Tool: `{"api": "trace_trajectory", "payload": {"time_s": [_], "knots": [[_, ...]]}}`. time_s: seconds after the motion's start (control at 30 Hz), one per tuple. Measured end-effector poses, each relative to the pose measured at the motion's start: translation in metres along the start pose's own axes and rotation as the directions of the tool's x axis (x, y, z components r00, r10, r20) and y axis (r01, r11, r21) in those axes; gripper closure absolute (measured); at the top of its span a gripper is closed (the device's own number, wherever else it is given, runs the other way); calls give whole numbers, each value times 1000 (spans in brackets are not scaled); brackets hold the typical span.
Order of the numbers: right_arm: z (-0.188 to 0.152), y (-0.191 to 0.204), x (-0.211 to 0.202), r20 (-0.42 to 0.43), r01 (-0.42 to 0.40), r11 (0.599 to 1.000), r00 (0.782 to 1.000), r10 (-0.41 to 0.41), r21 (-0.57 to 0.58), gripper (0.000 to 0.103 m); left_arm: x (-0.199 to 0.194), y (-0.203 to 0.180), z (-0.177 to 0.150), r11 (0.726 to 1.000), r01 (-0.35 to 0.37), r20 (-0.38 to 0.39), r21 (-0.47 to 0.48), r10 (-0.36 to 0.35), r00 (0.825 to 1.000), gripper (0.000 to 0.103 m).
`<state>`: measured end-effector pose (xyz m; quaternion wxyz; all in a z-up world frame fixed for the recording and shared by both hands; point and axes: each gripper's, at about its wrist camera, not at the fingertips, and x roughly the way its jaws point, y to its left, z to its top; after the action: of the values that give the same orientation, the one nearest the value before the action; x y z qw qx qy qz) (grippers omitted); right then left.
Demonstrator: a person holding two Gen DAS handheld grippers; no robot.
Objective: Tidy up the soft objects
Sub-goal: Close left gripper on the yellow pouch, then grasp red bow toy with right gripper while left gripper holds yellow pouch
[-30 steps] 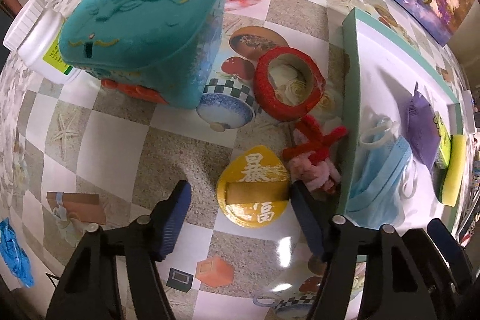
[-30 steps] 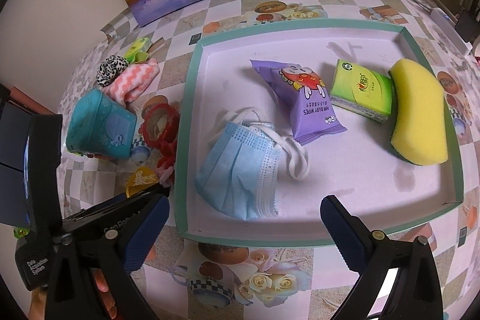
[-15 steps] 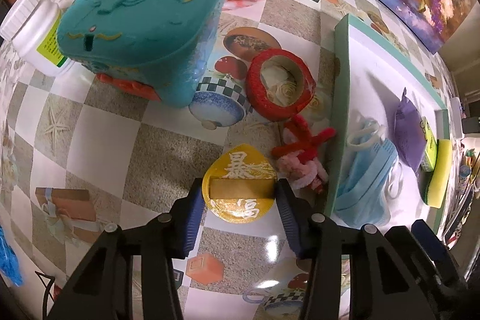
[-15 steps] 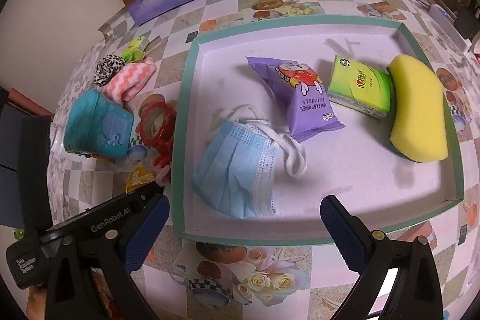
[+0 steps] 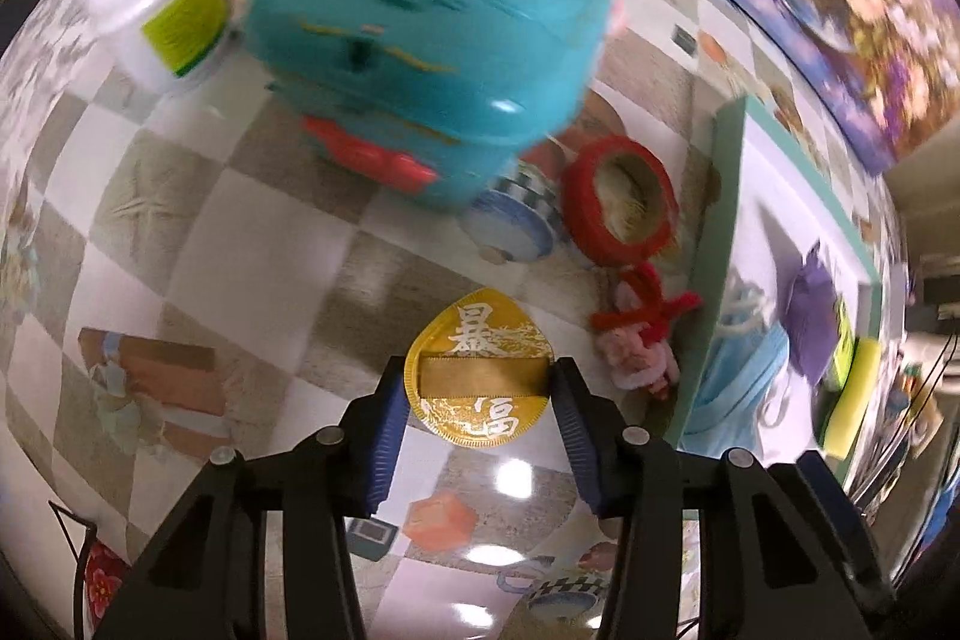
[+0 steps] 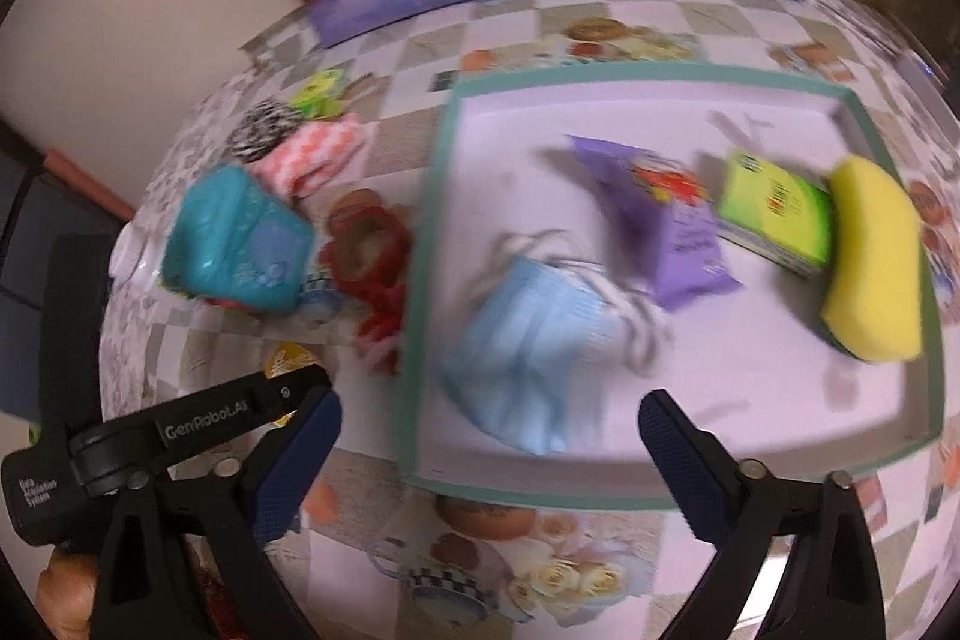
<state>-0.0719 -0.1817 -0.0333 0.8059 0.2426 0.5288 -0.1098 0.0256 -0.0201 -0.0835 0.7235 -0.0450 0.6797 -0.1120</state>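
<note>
Our left gripper (image 5: 477,394) clamps the gold pouch (image 5: 478,376) near the tabletop's front edge, left of the green-rimmed tray (image 5: 717,220). We should lift it straight, clearing the rim. Our right gripper (image 6: 489,451), jaws just narrowing slightly with nothing between them, hovers over the blue mask (image 6: 528,346) at the tray's front-left corner.

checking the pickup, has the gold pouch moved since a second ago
Yes. The gold pouch sits pinched in the left gripper, carried away from the tray edge it lay beside.
</note>
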Motion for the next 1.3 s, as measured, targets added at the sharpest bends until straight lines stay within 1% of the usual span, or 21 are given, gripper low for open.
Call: {"api": "trace_trajectory", "payload": {"time_s": [0.13,0.17,0.33,0.47,0.53,0.67,0.73,0.8,0.9,1.0,1.13,1.27,1.3], "knots": [[3,22,8,0,-21,996,1000,22,-82,21,-9,19,0,999,4,23,-51,-3,1000,54],[4,28,10,2,-26,994,1000,27,-104,22,-12,25,1,998,2,30,-64,-1,1000,54],[7,52,16,4,-64,982,998,65,-175,35,-24,48,3,994,-8,64,-110,15,998,54],[6,70,23,-4,-62,971,998,62,-231,38,-30,66,6,991,3,72,-136,7,997,54],[5,76,29,-14,-48,965,999,46,-257,45,-32,73,7,989,16,71,-150,-5,997,54],[5,82,40,-31,-9,957,1000,0,-289,47,-36,85,6,985,35,65,-170,-25,998,54],[6,82,44,-32,4,957,999,-13,-291,53,-37,91,7,983,43,62,-176,-33,998,54],[7,81,47,-37,16,955,999,-28,-297,54,-36,93,8,982,52,61,-181,-41,997,54],[8,83,54,-46,41,946,997,-59,-321,59,-36,98,11,981,62,59,-185,-52,997,54],[8,86,59,-47,63,936,995,-85,-345,60,-37,103,12,980,68,57,-185,-58,997,54],[8,88,62,-36,98,927,992,-119,-363,70,-38,108,13,980,69,53,-186,-60,997,54],[8,91,64,-15,139,909,987,-158,-393,75,-31,82,8,980,62,50,-189,-54,997,54],[7,92,65,-10,150,904,986,-168,-401,78,-22,71,13,980,59,49,-191,-51,998,54]]}}
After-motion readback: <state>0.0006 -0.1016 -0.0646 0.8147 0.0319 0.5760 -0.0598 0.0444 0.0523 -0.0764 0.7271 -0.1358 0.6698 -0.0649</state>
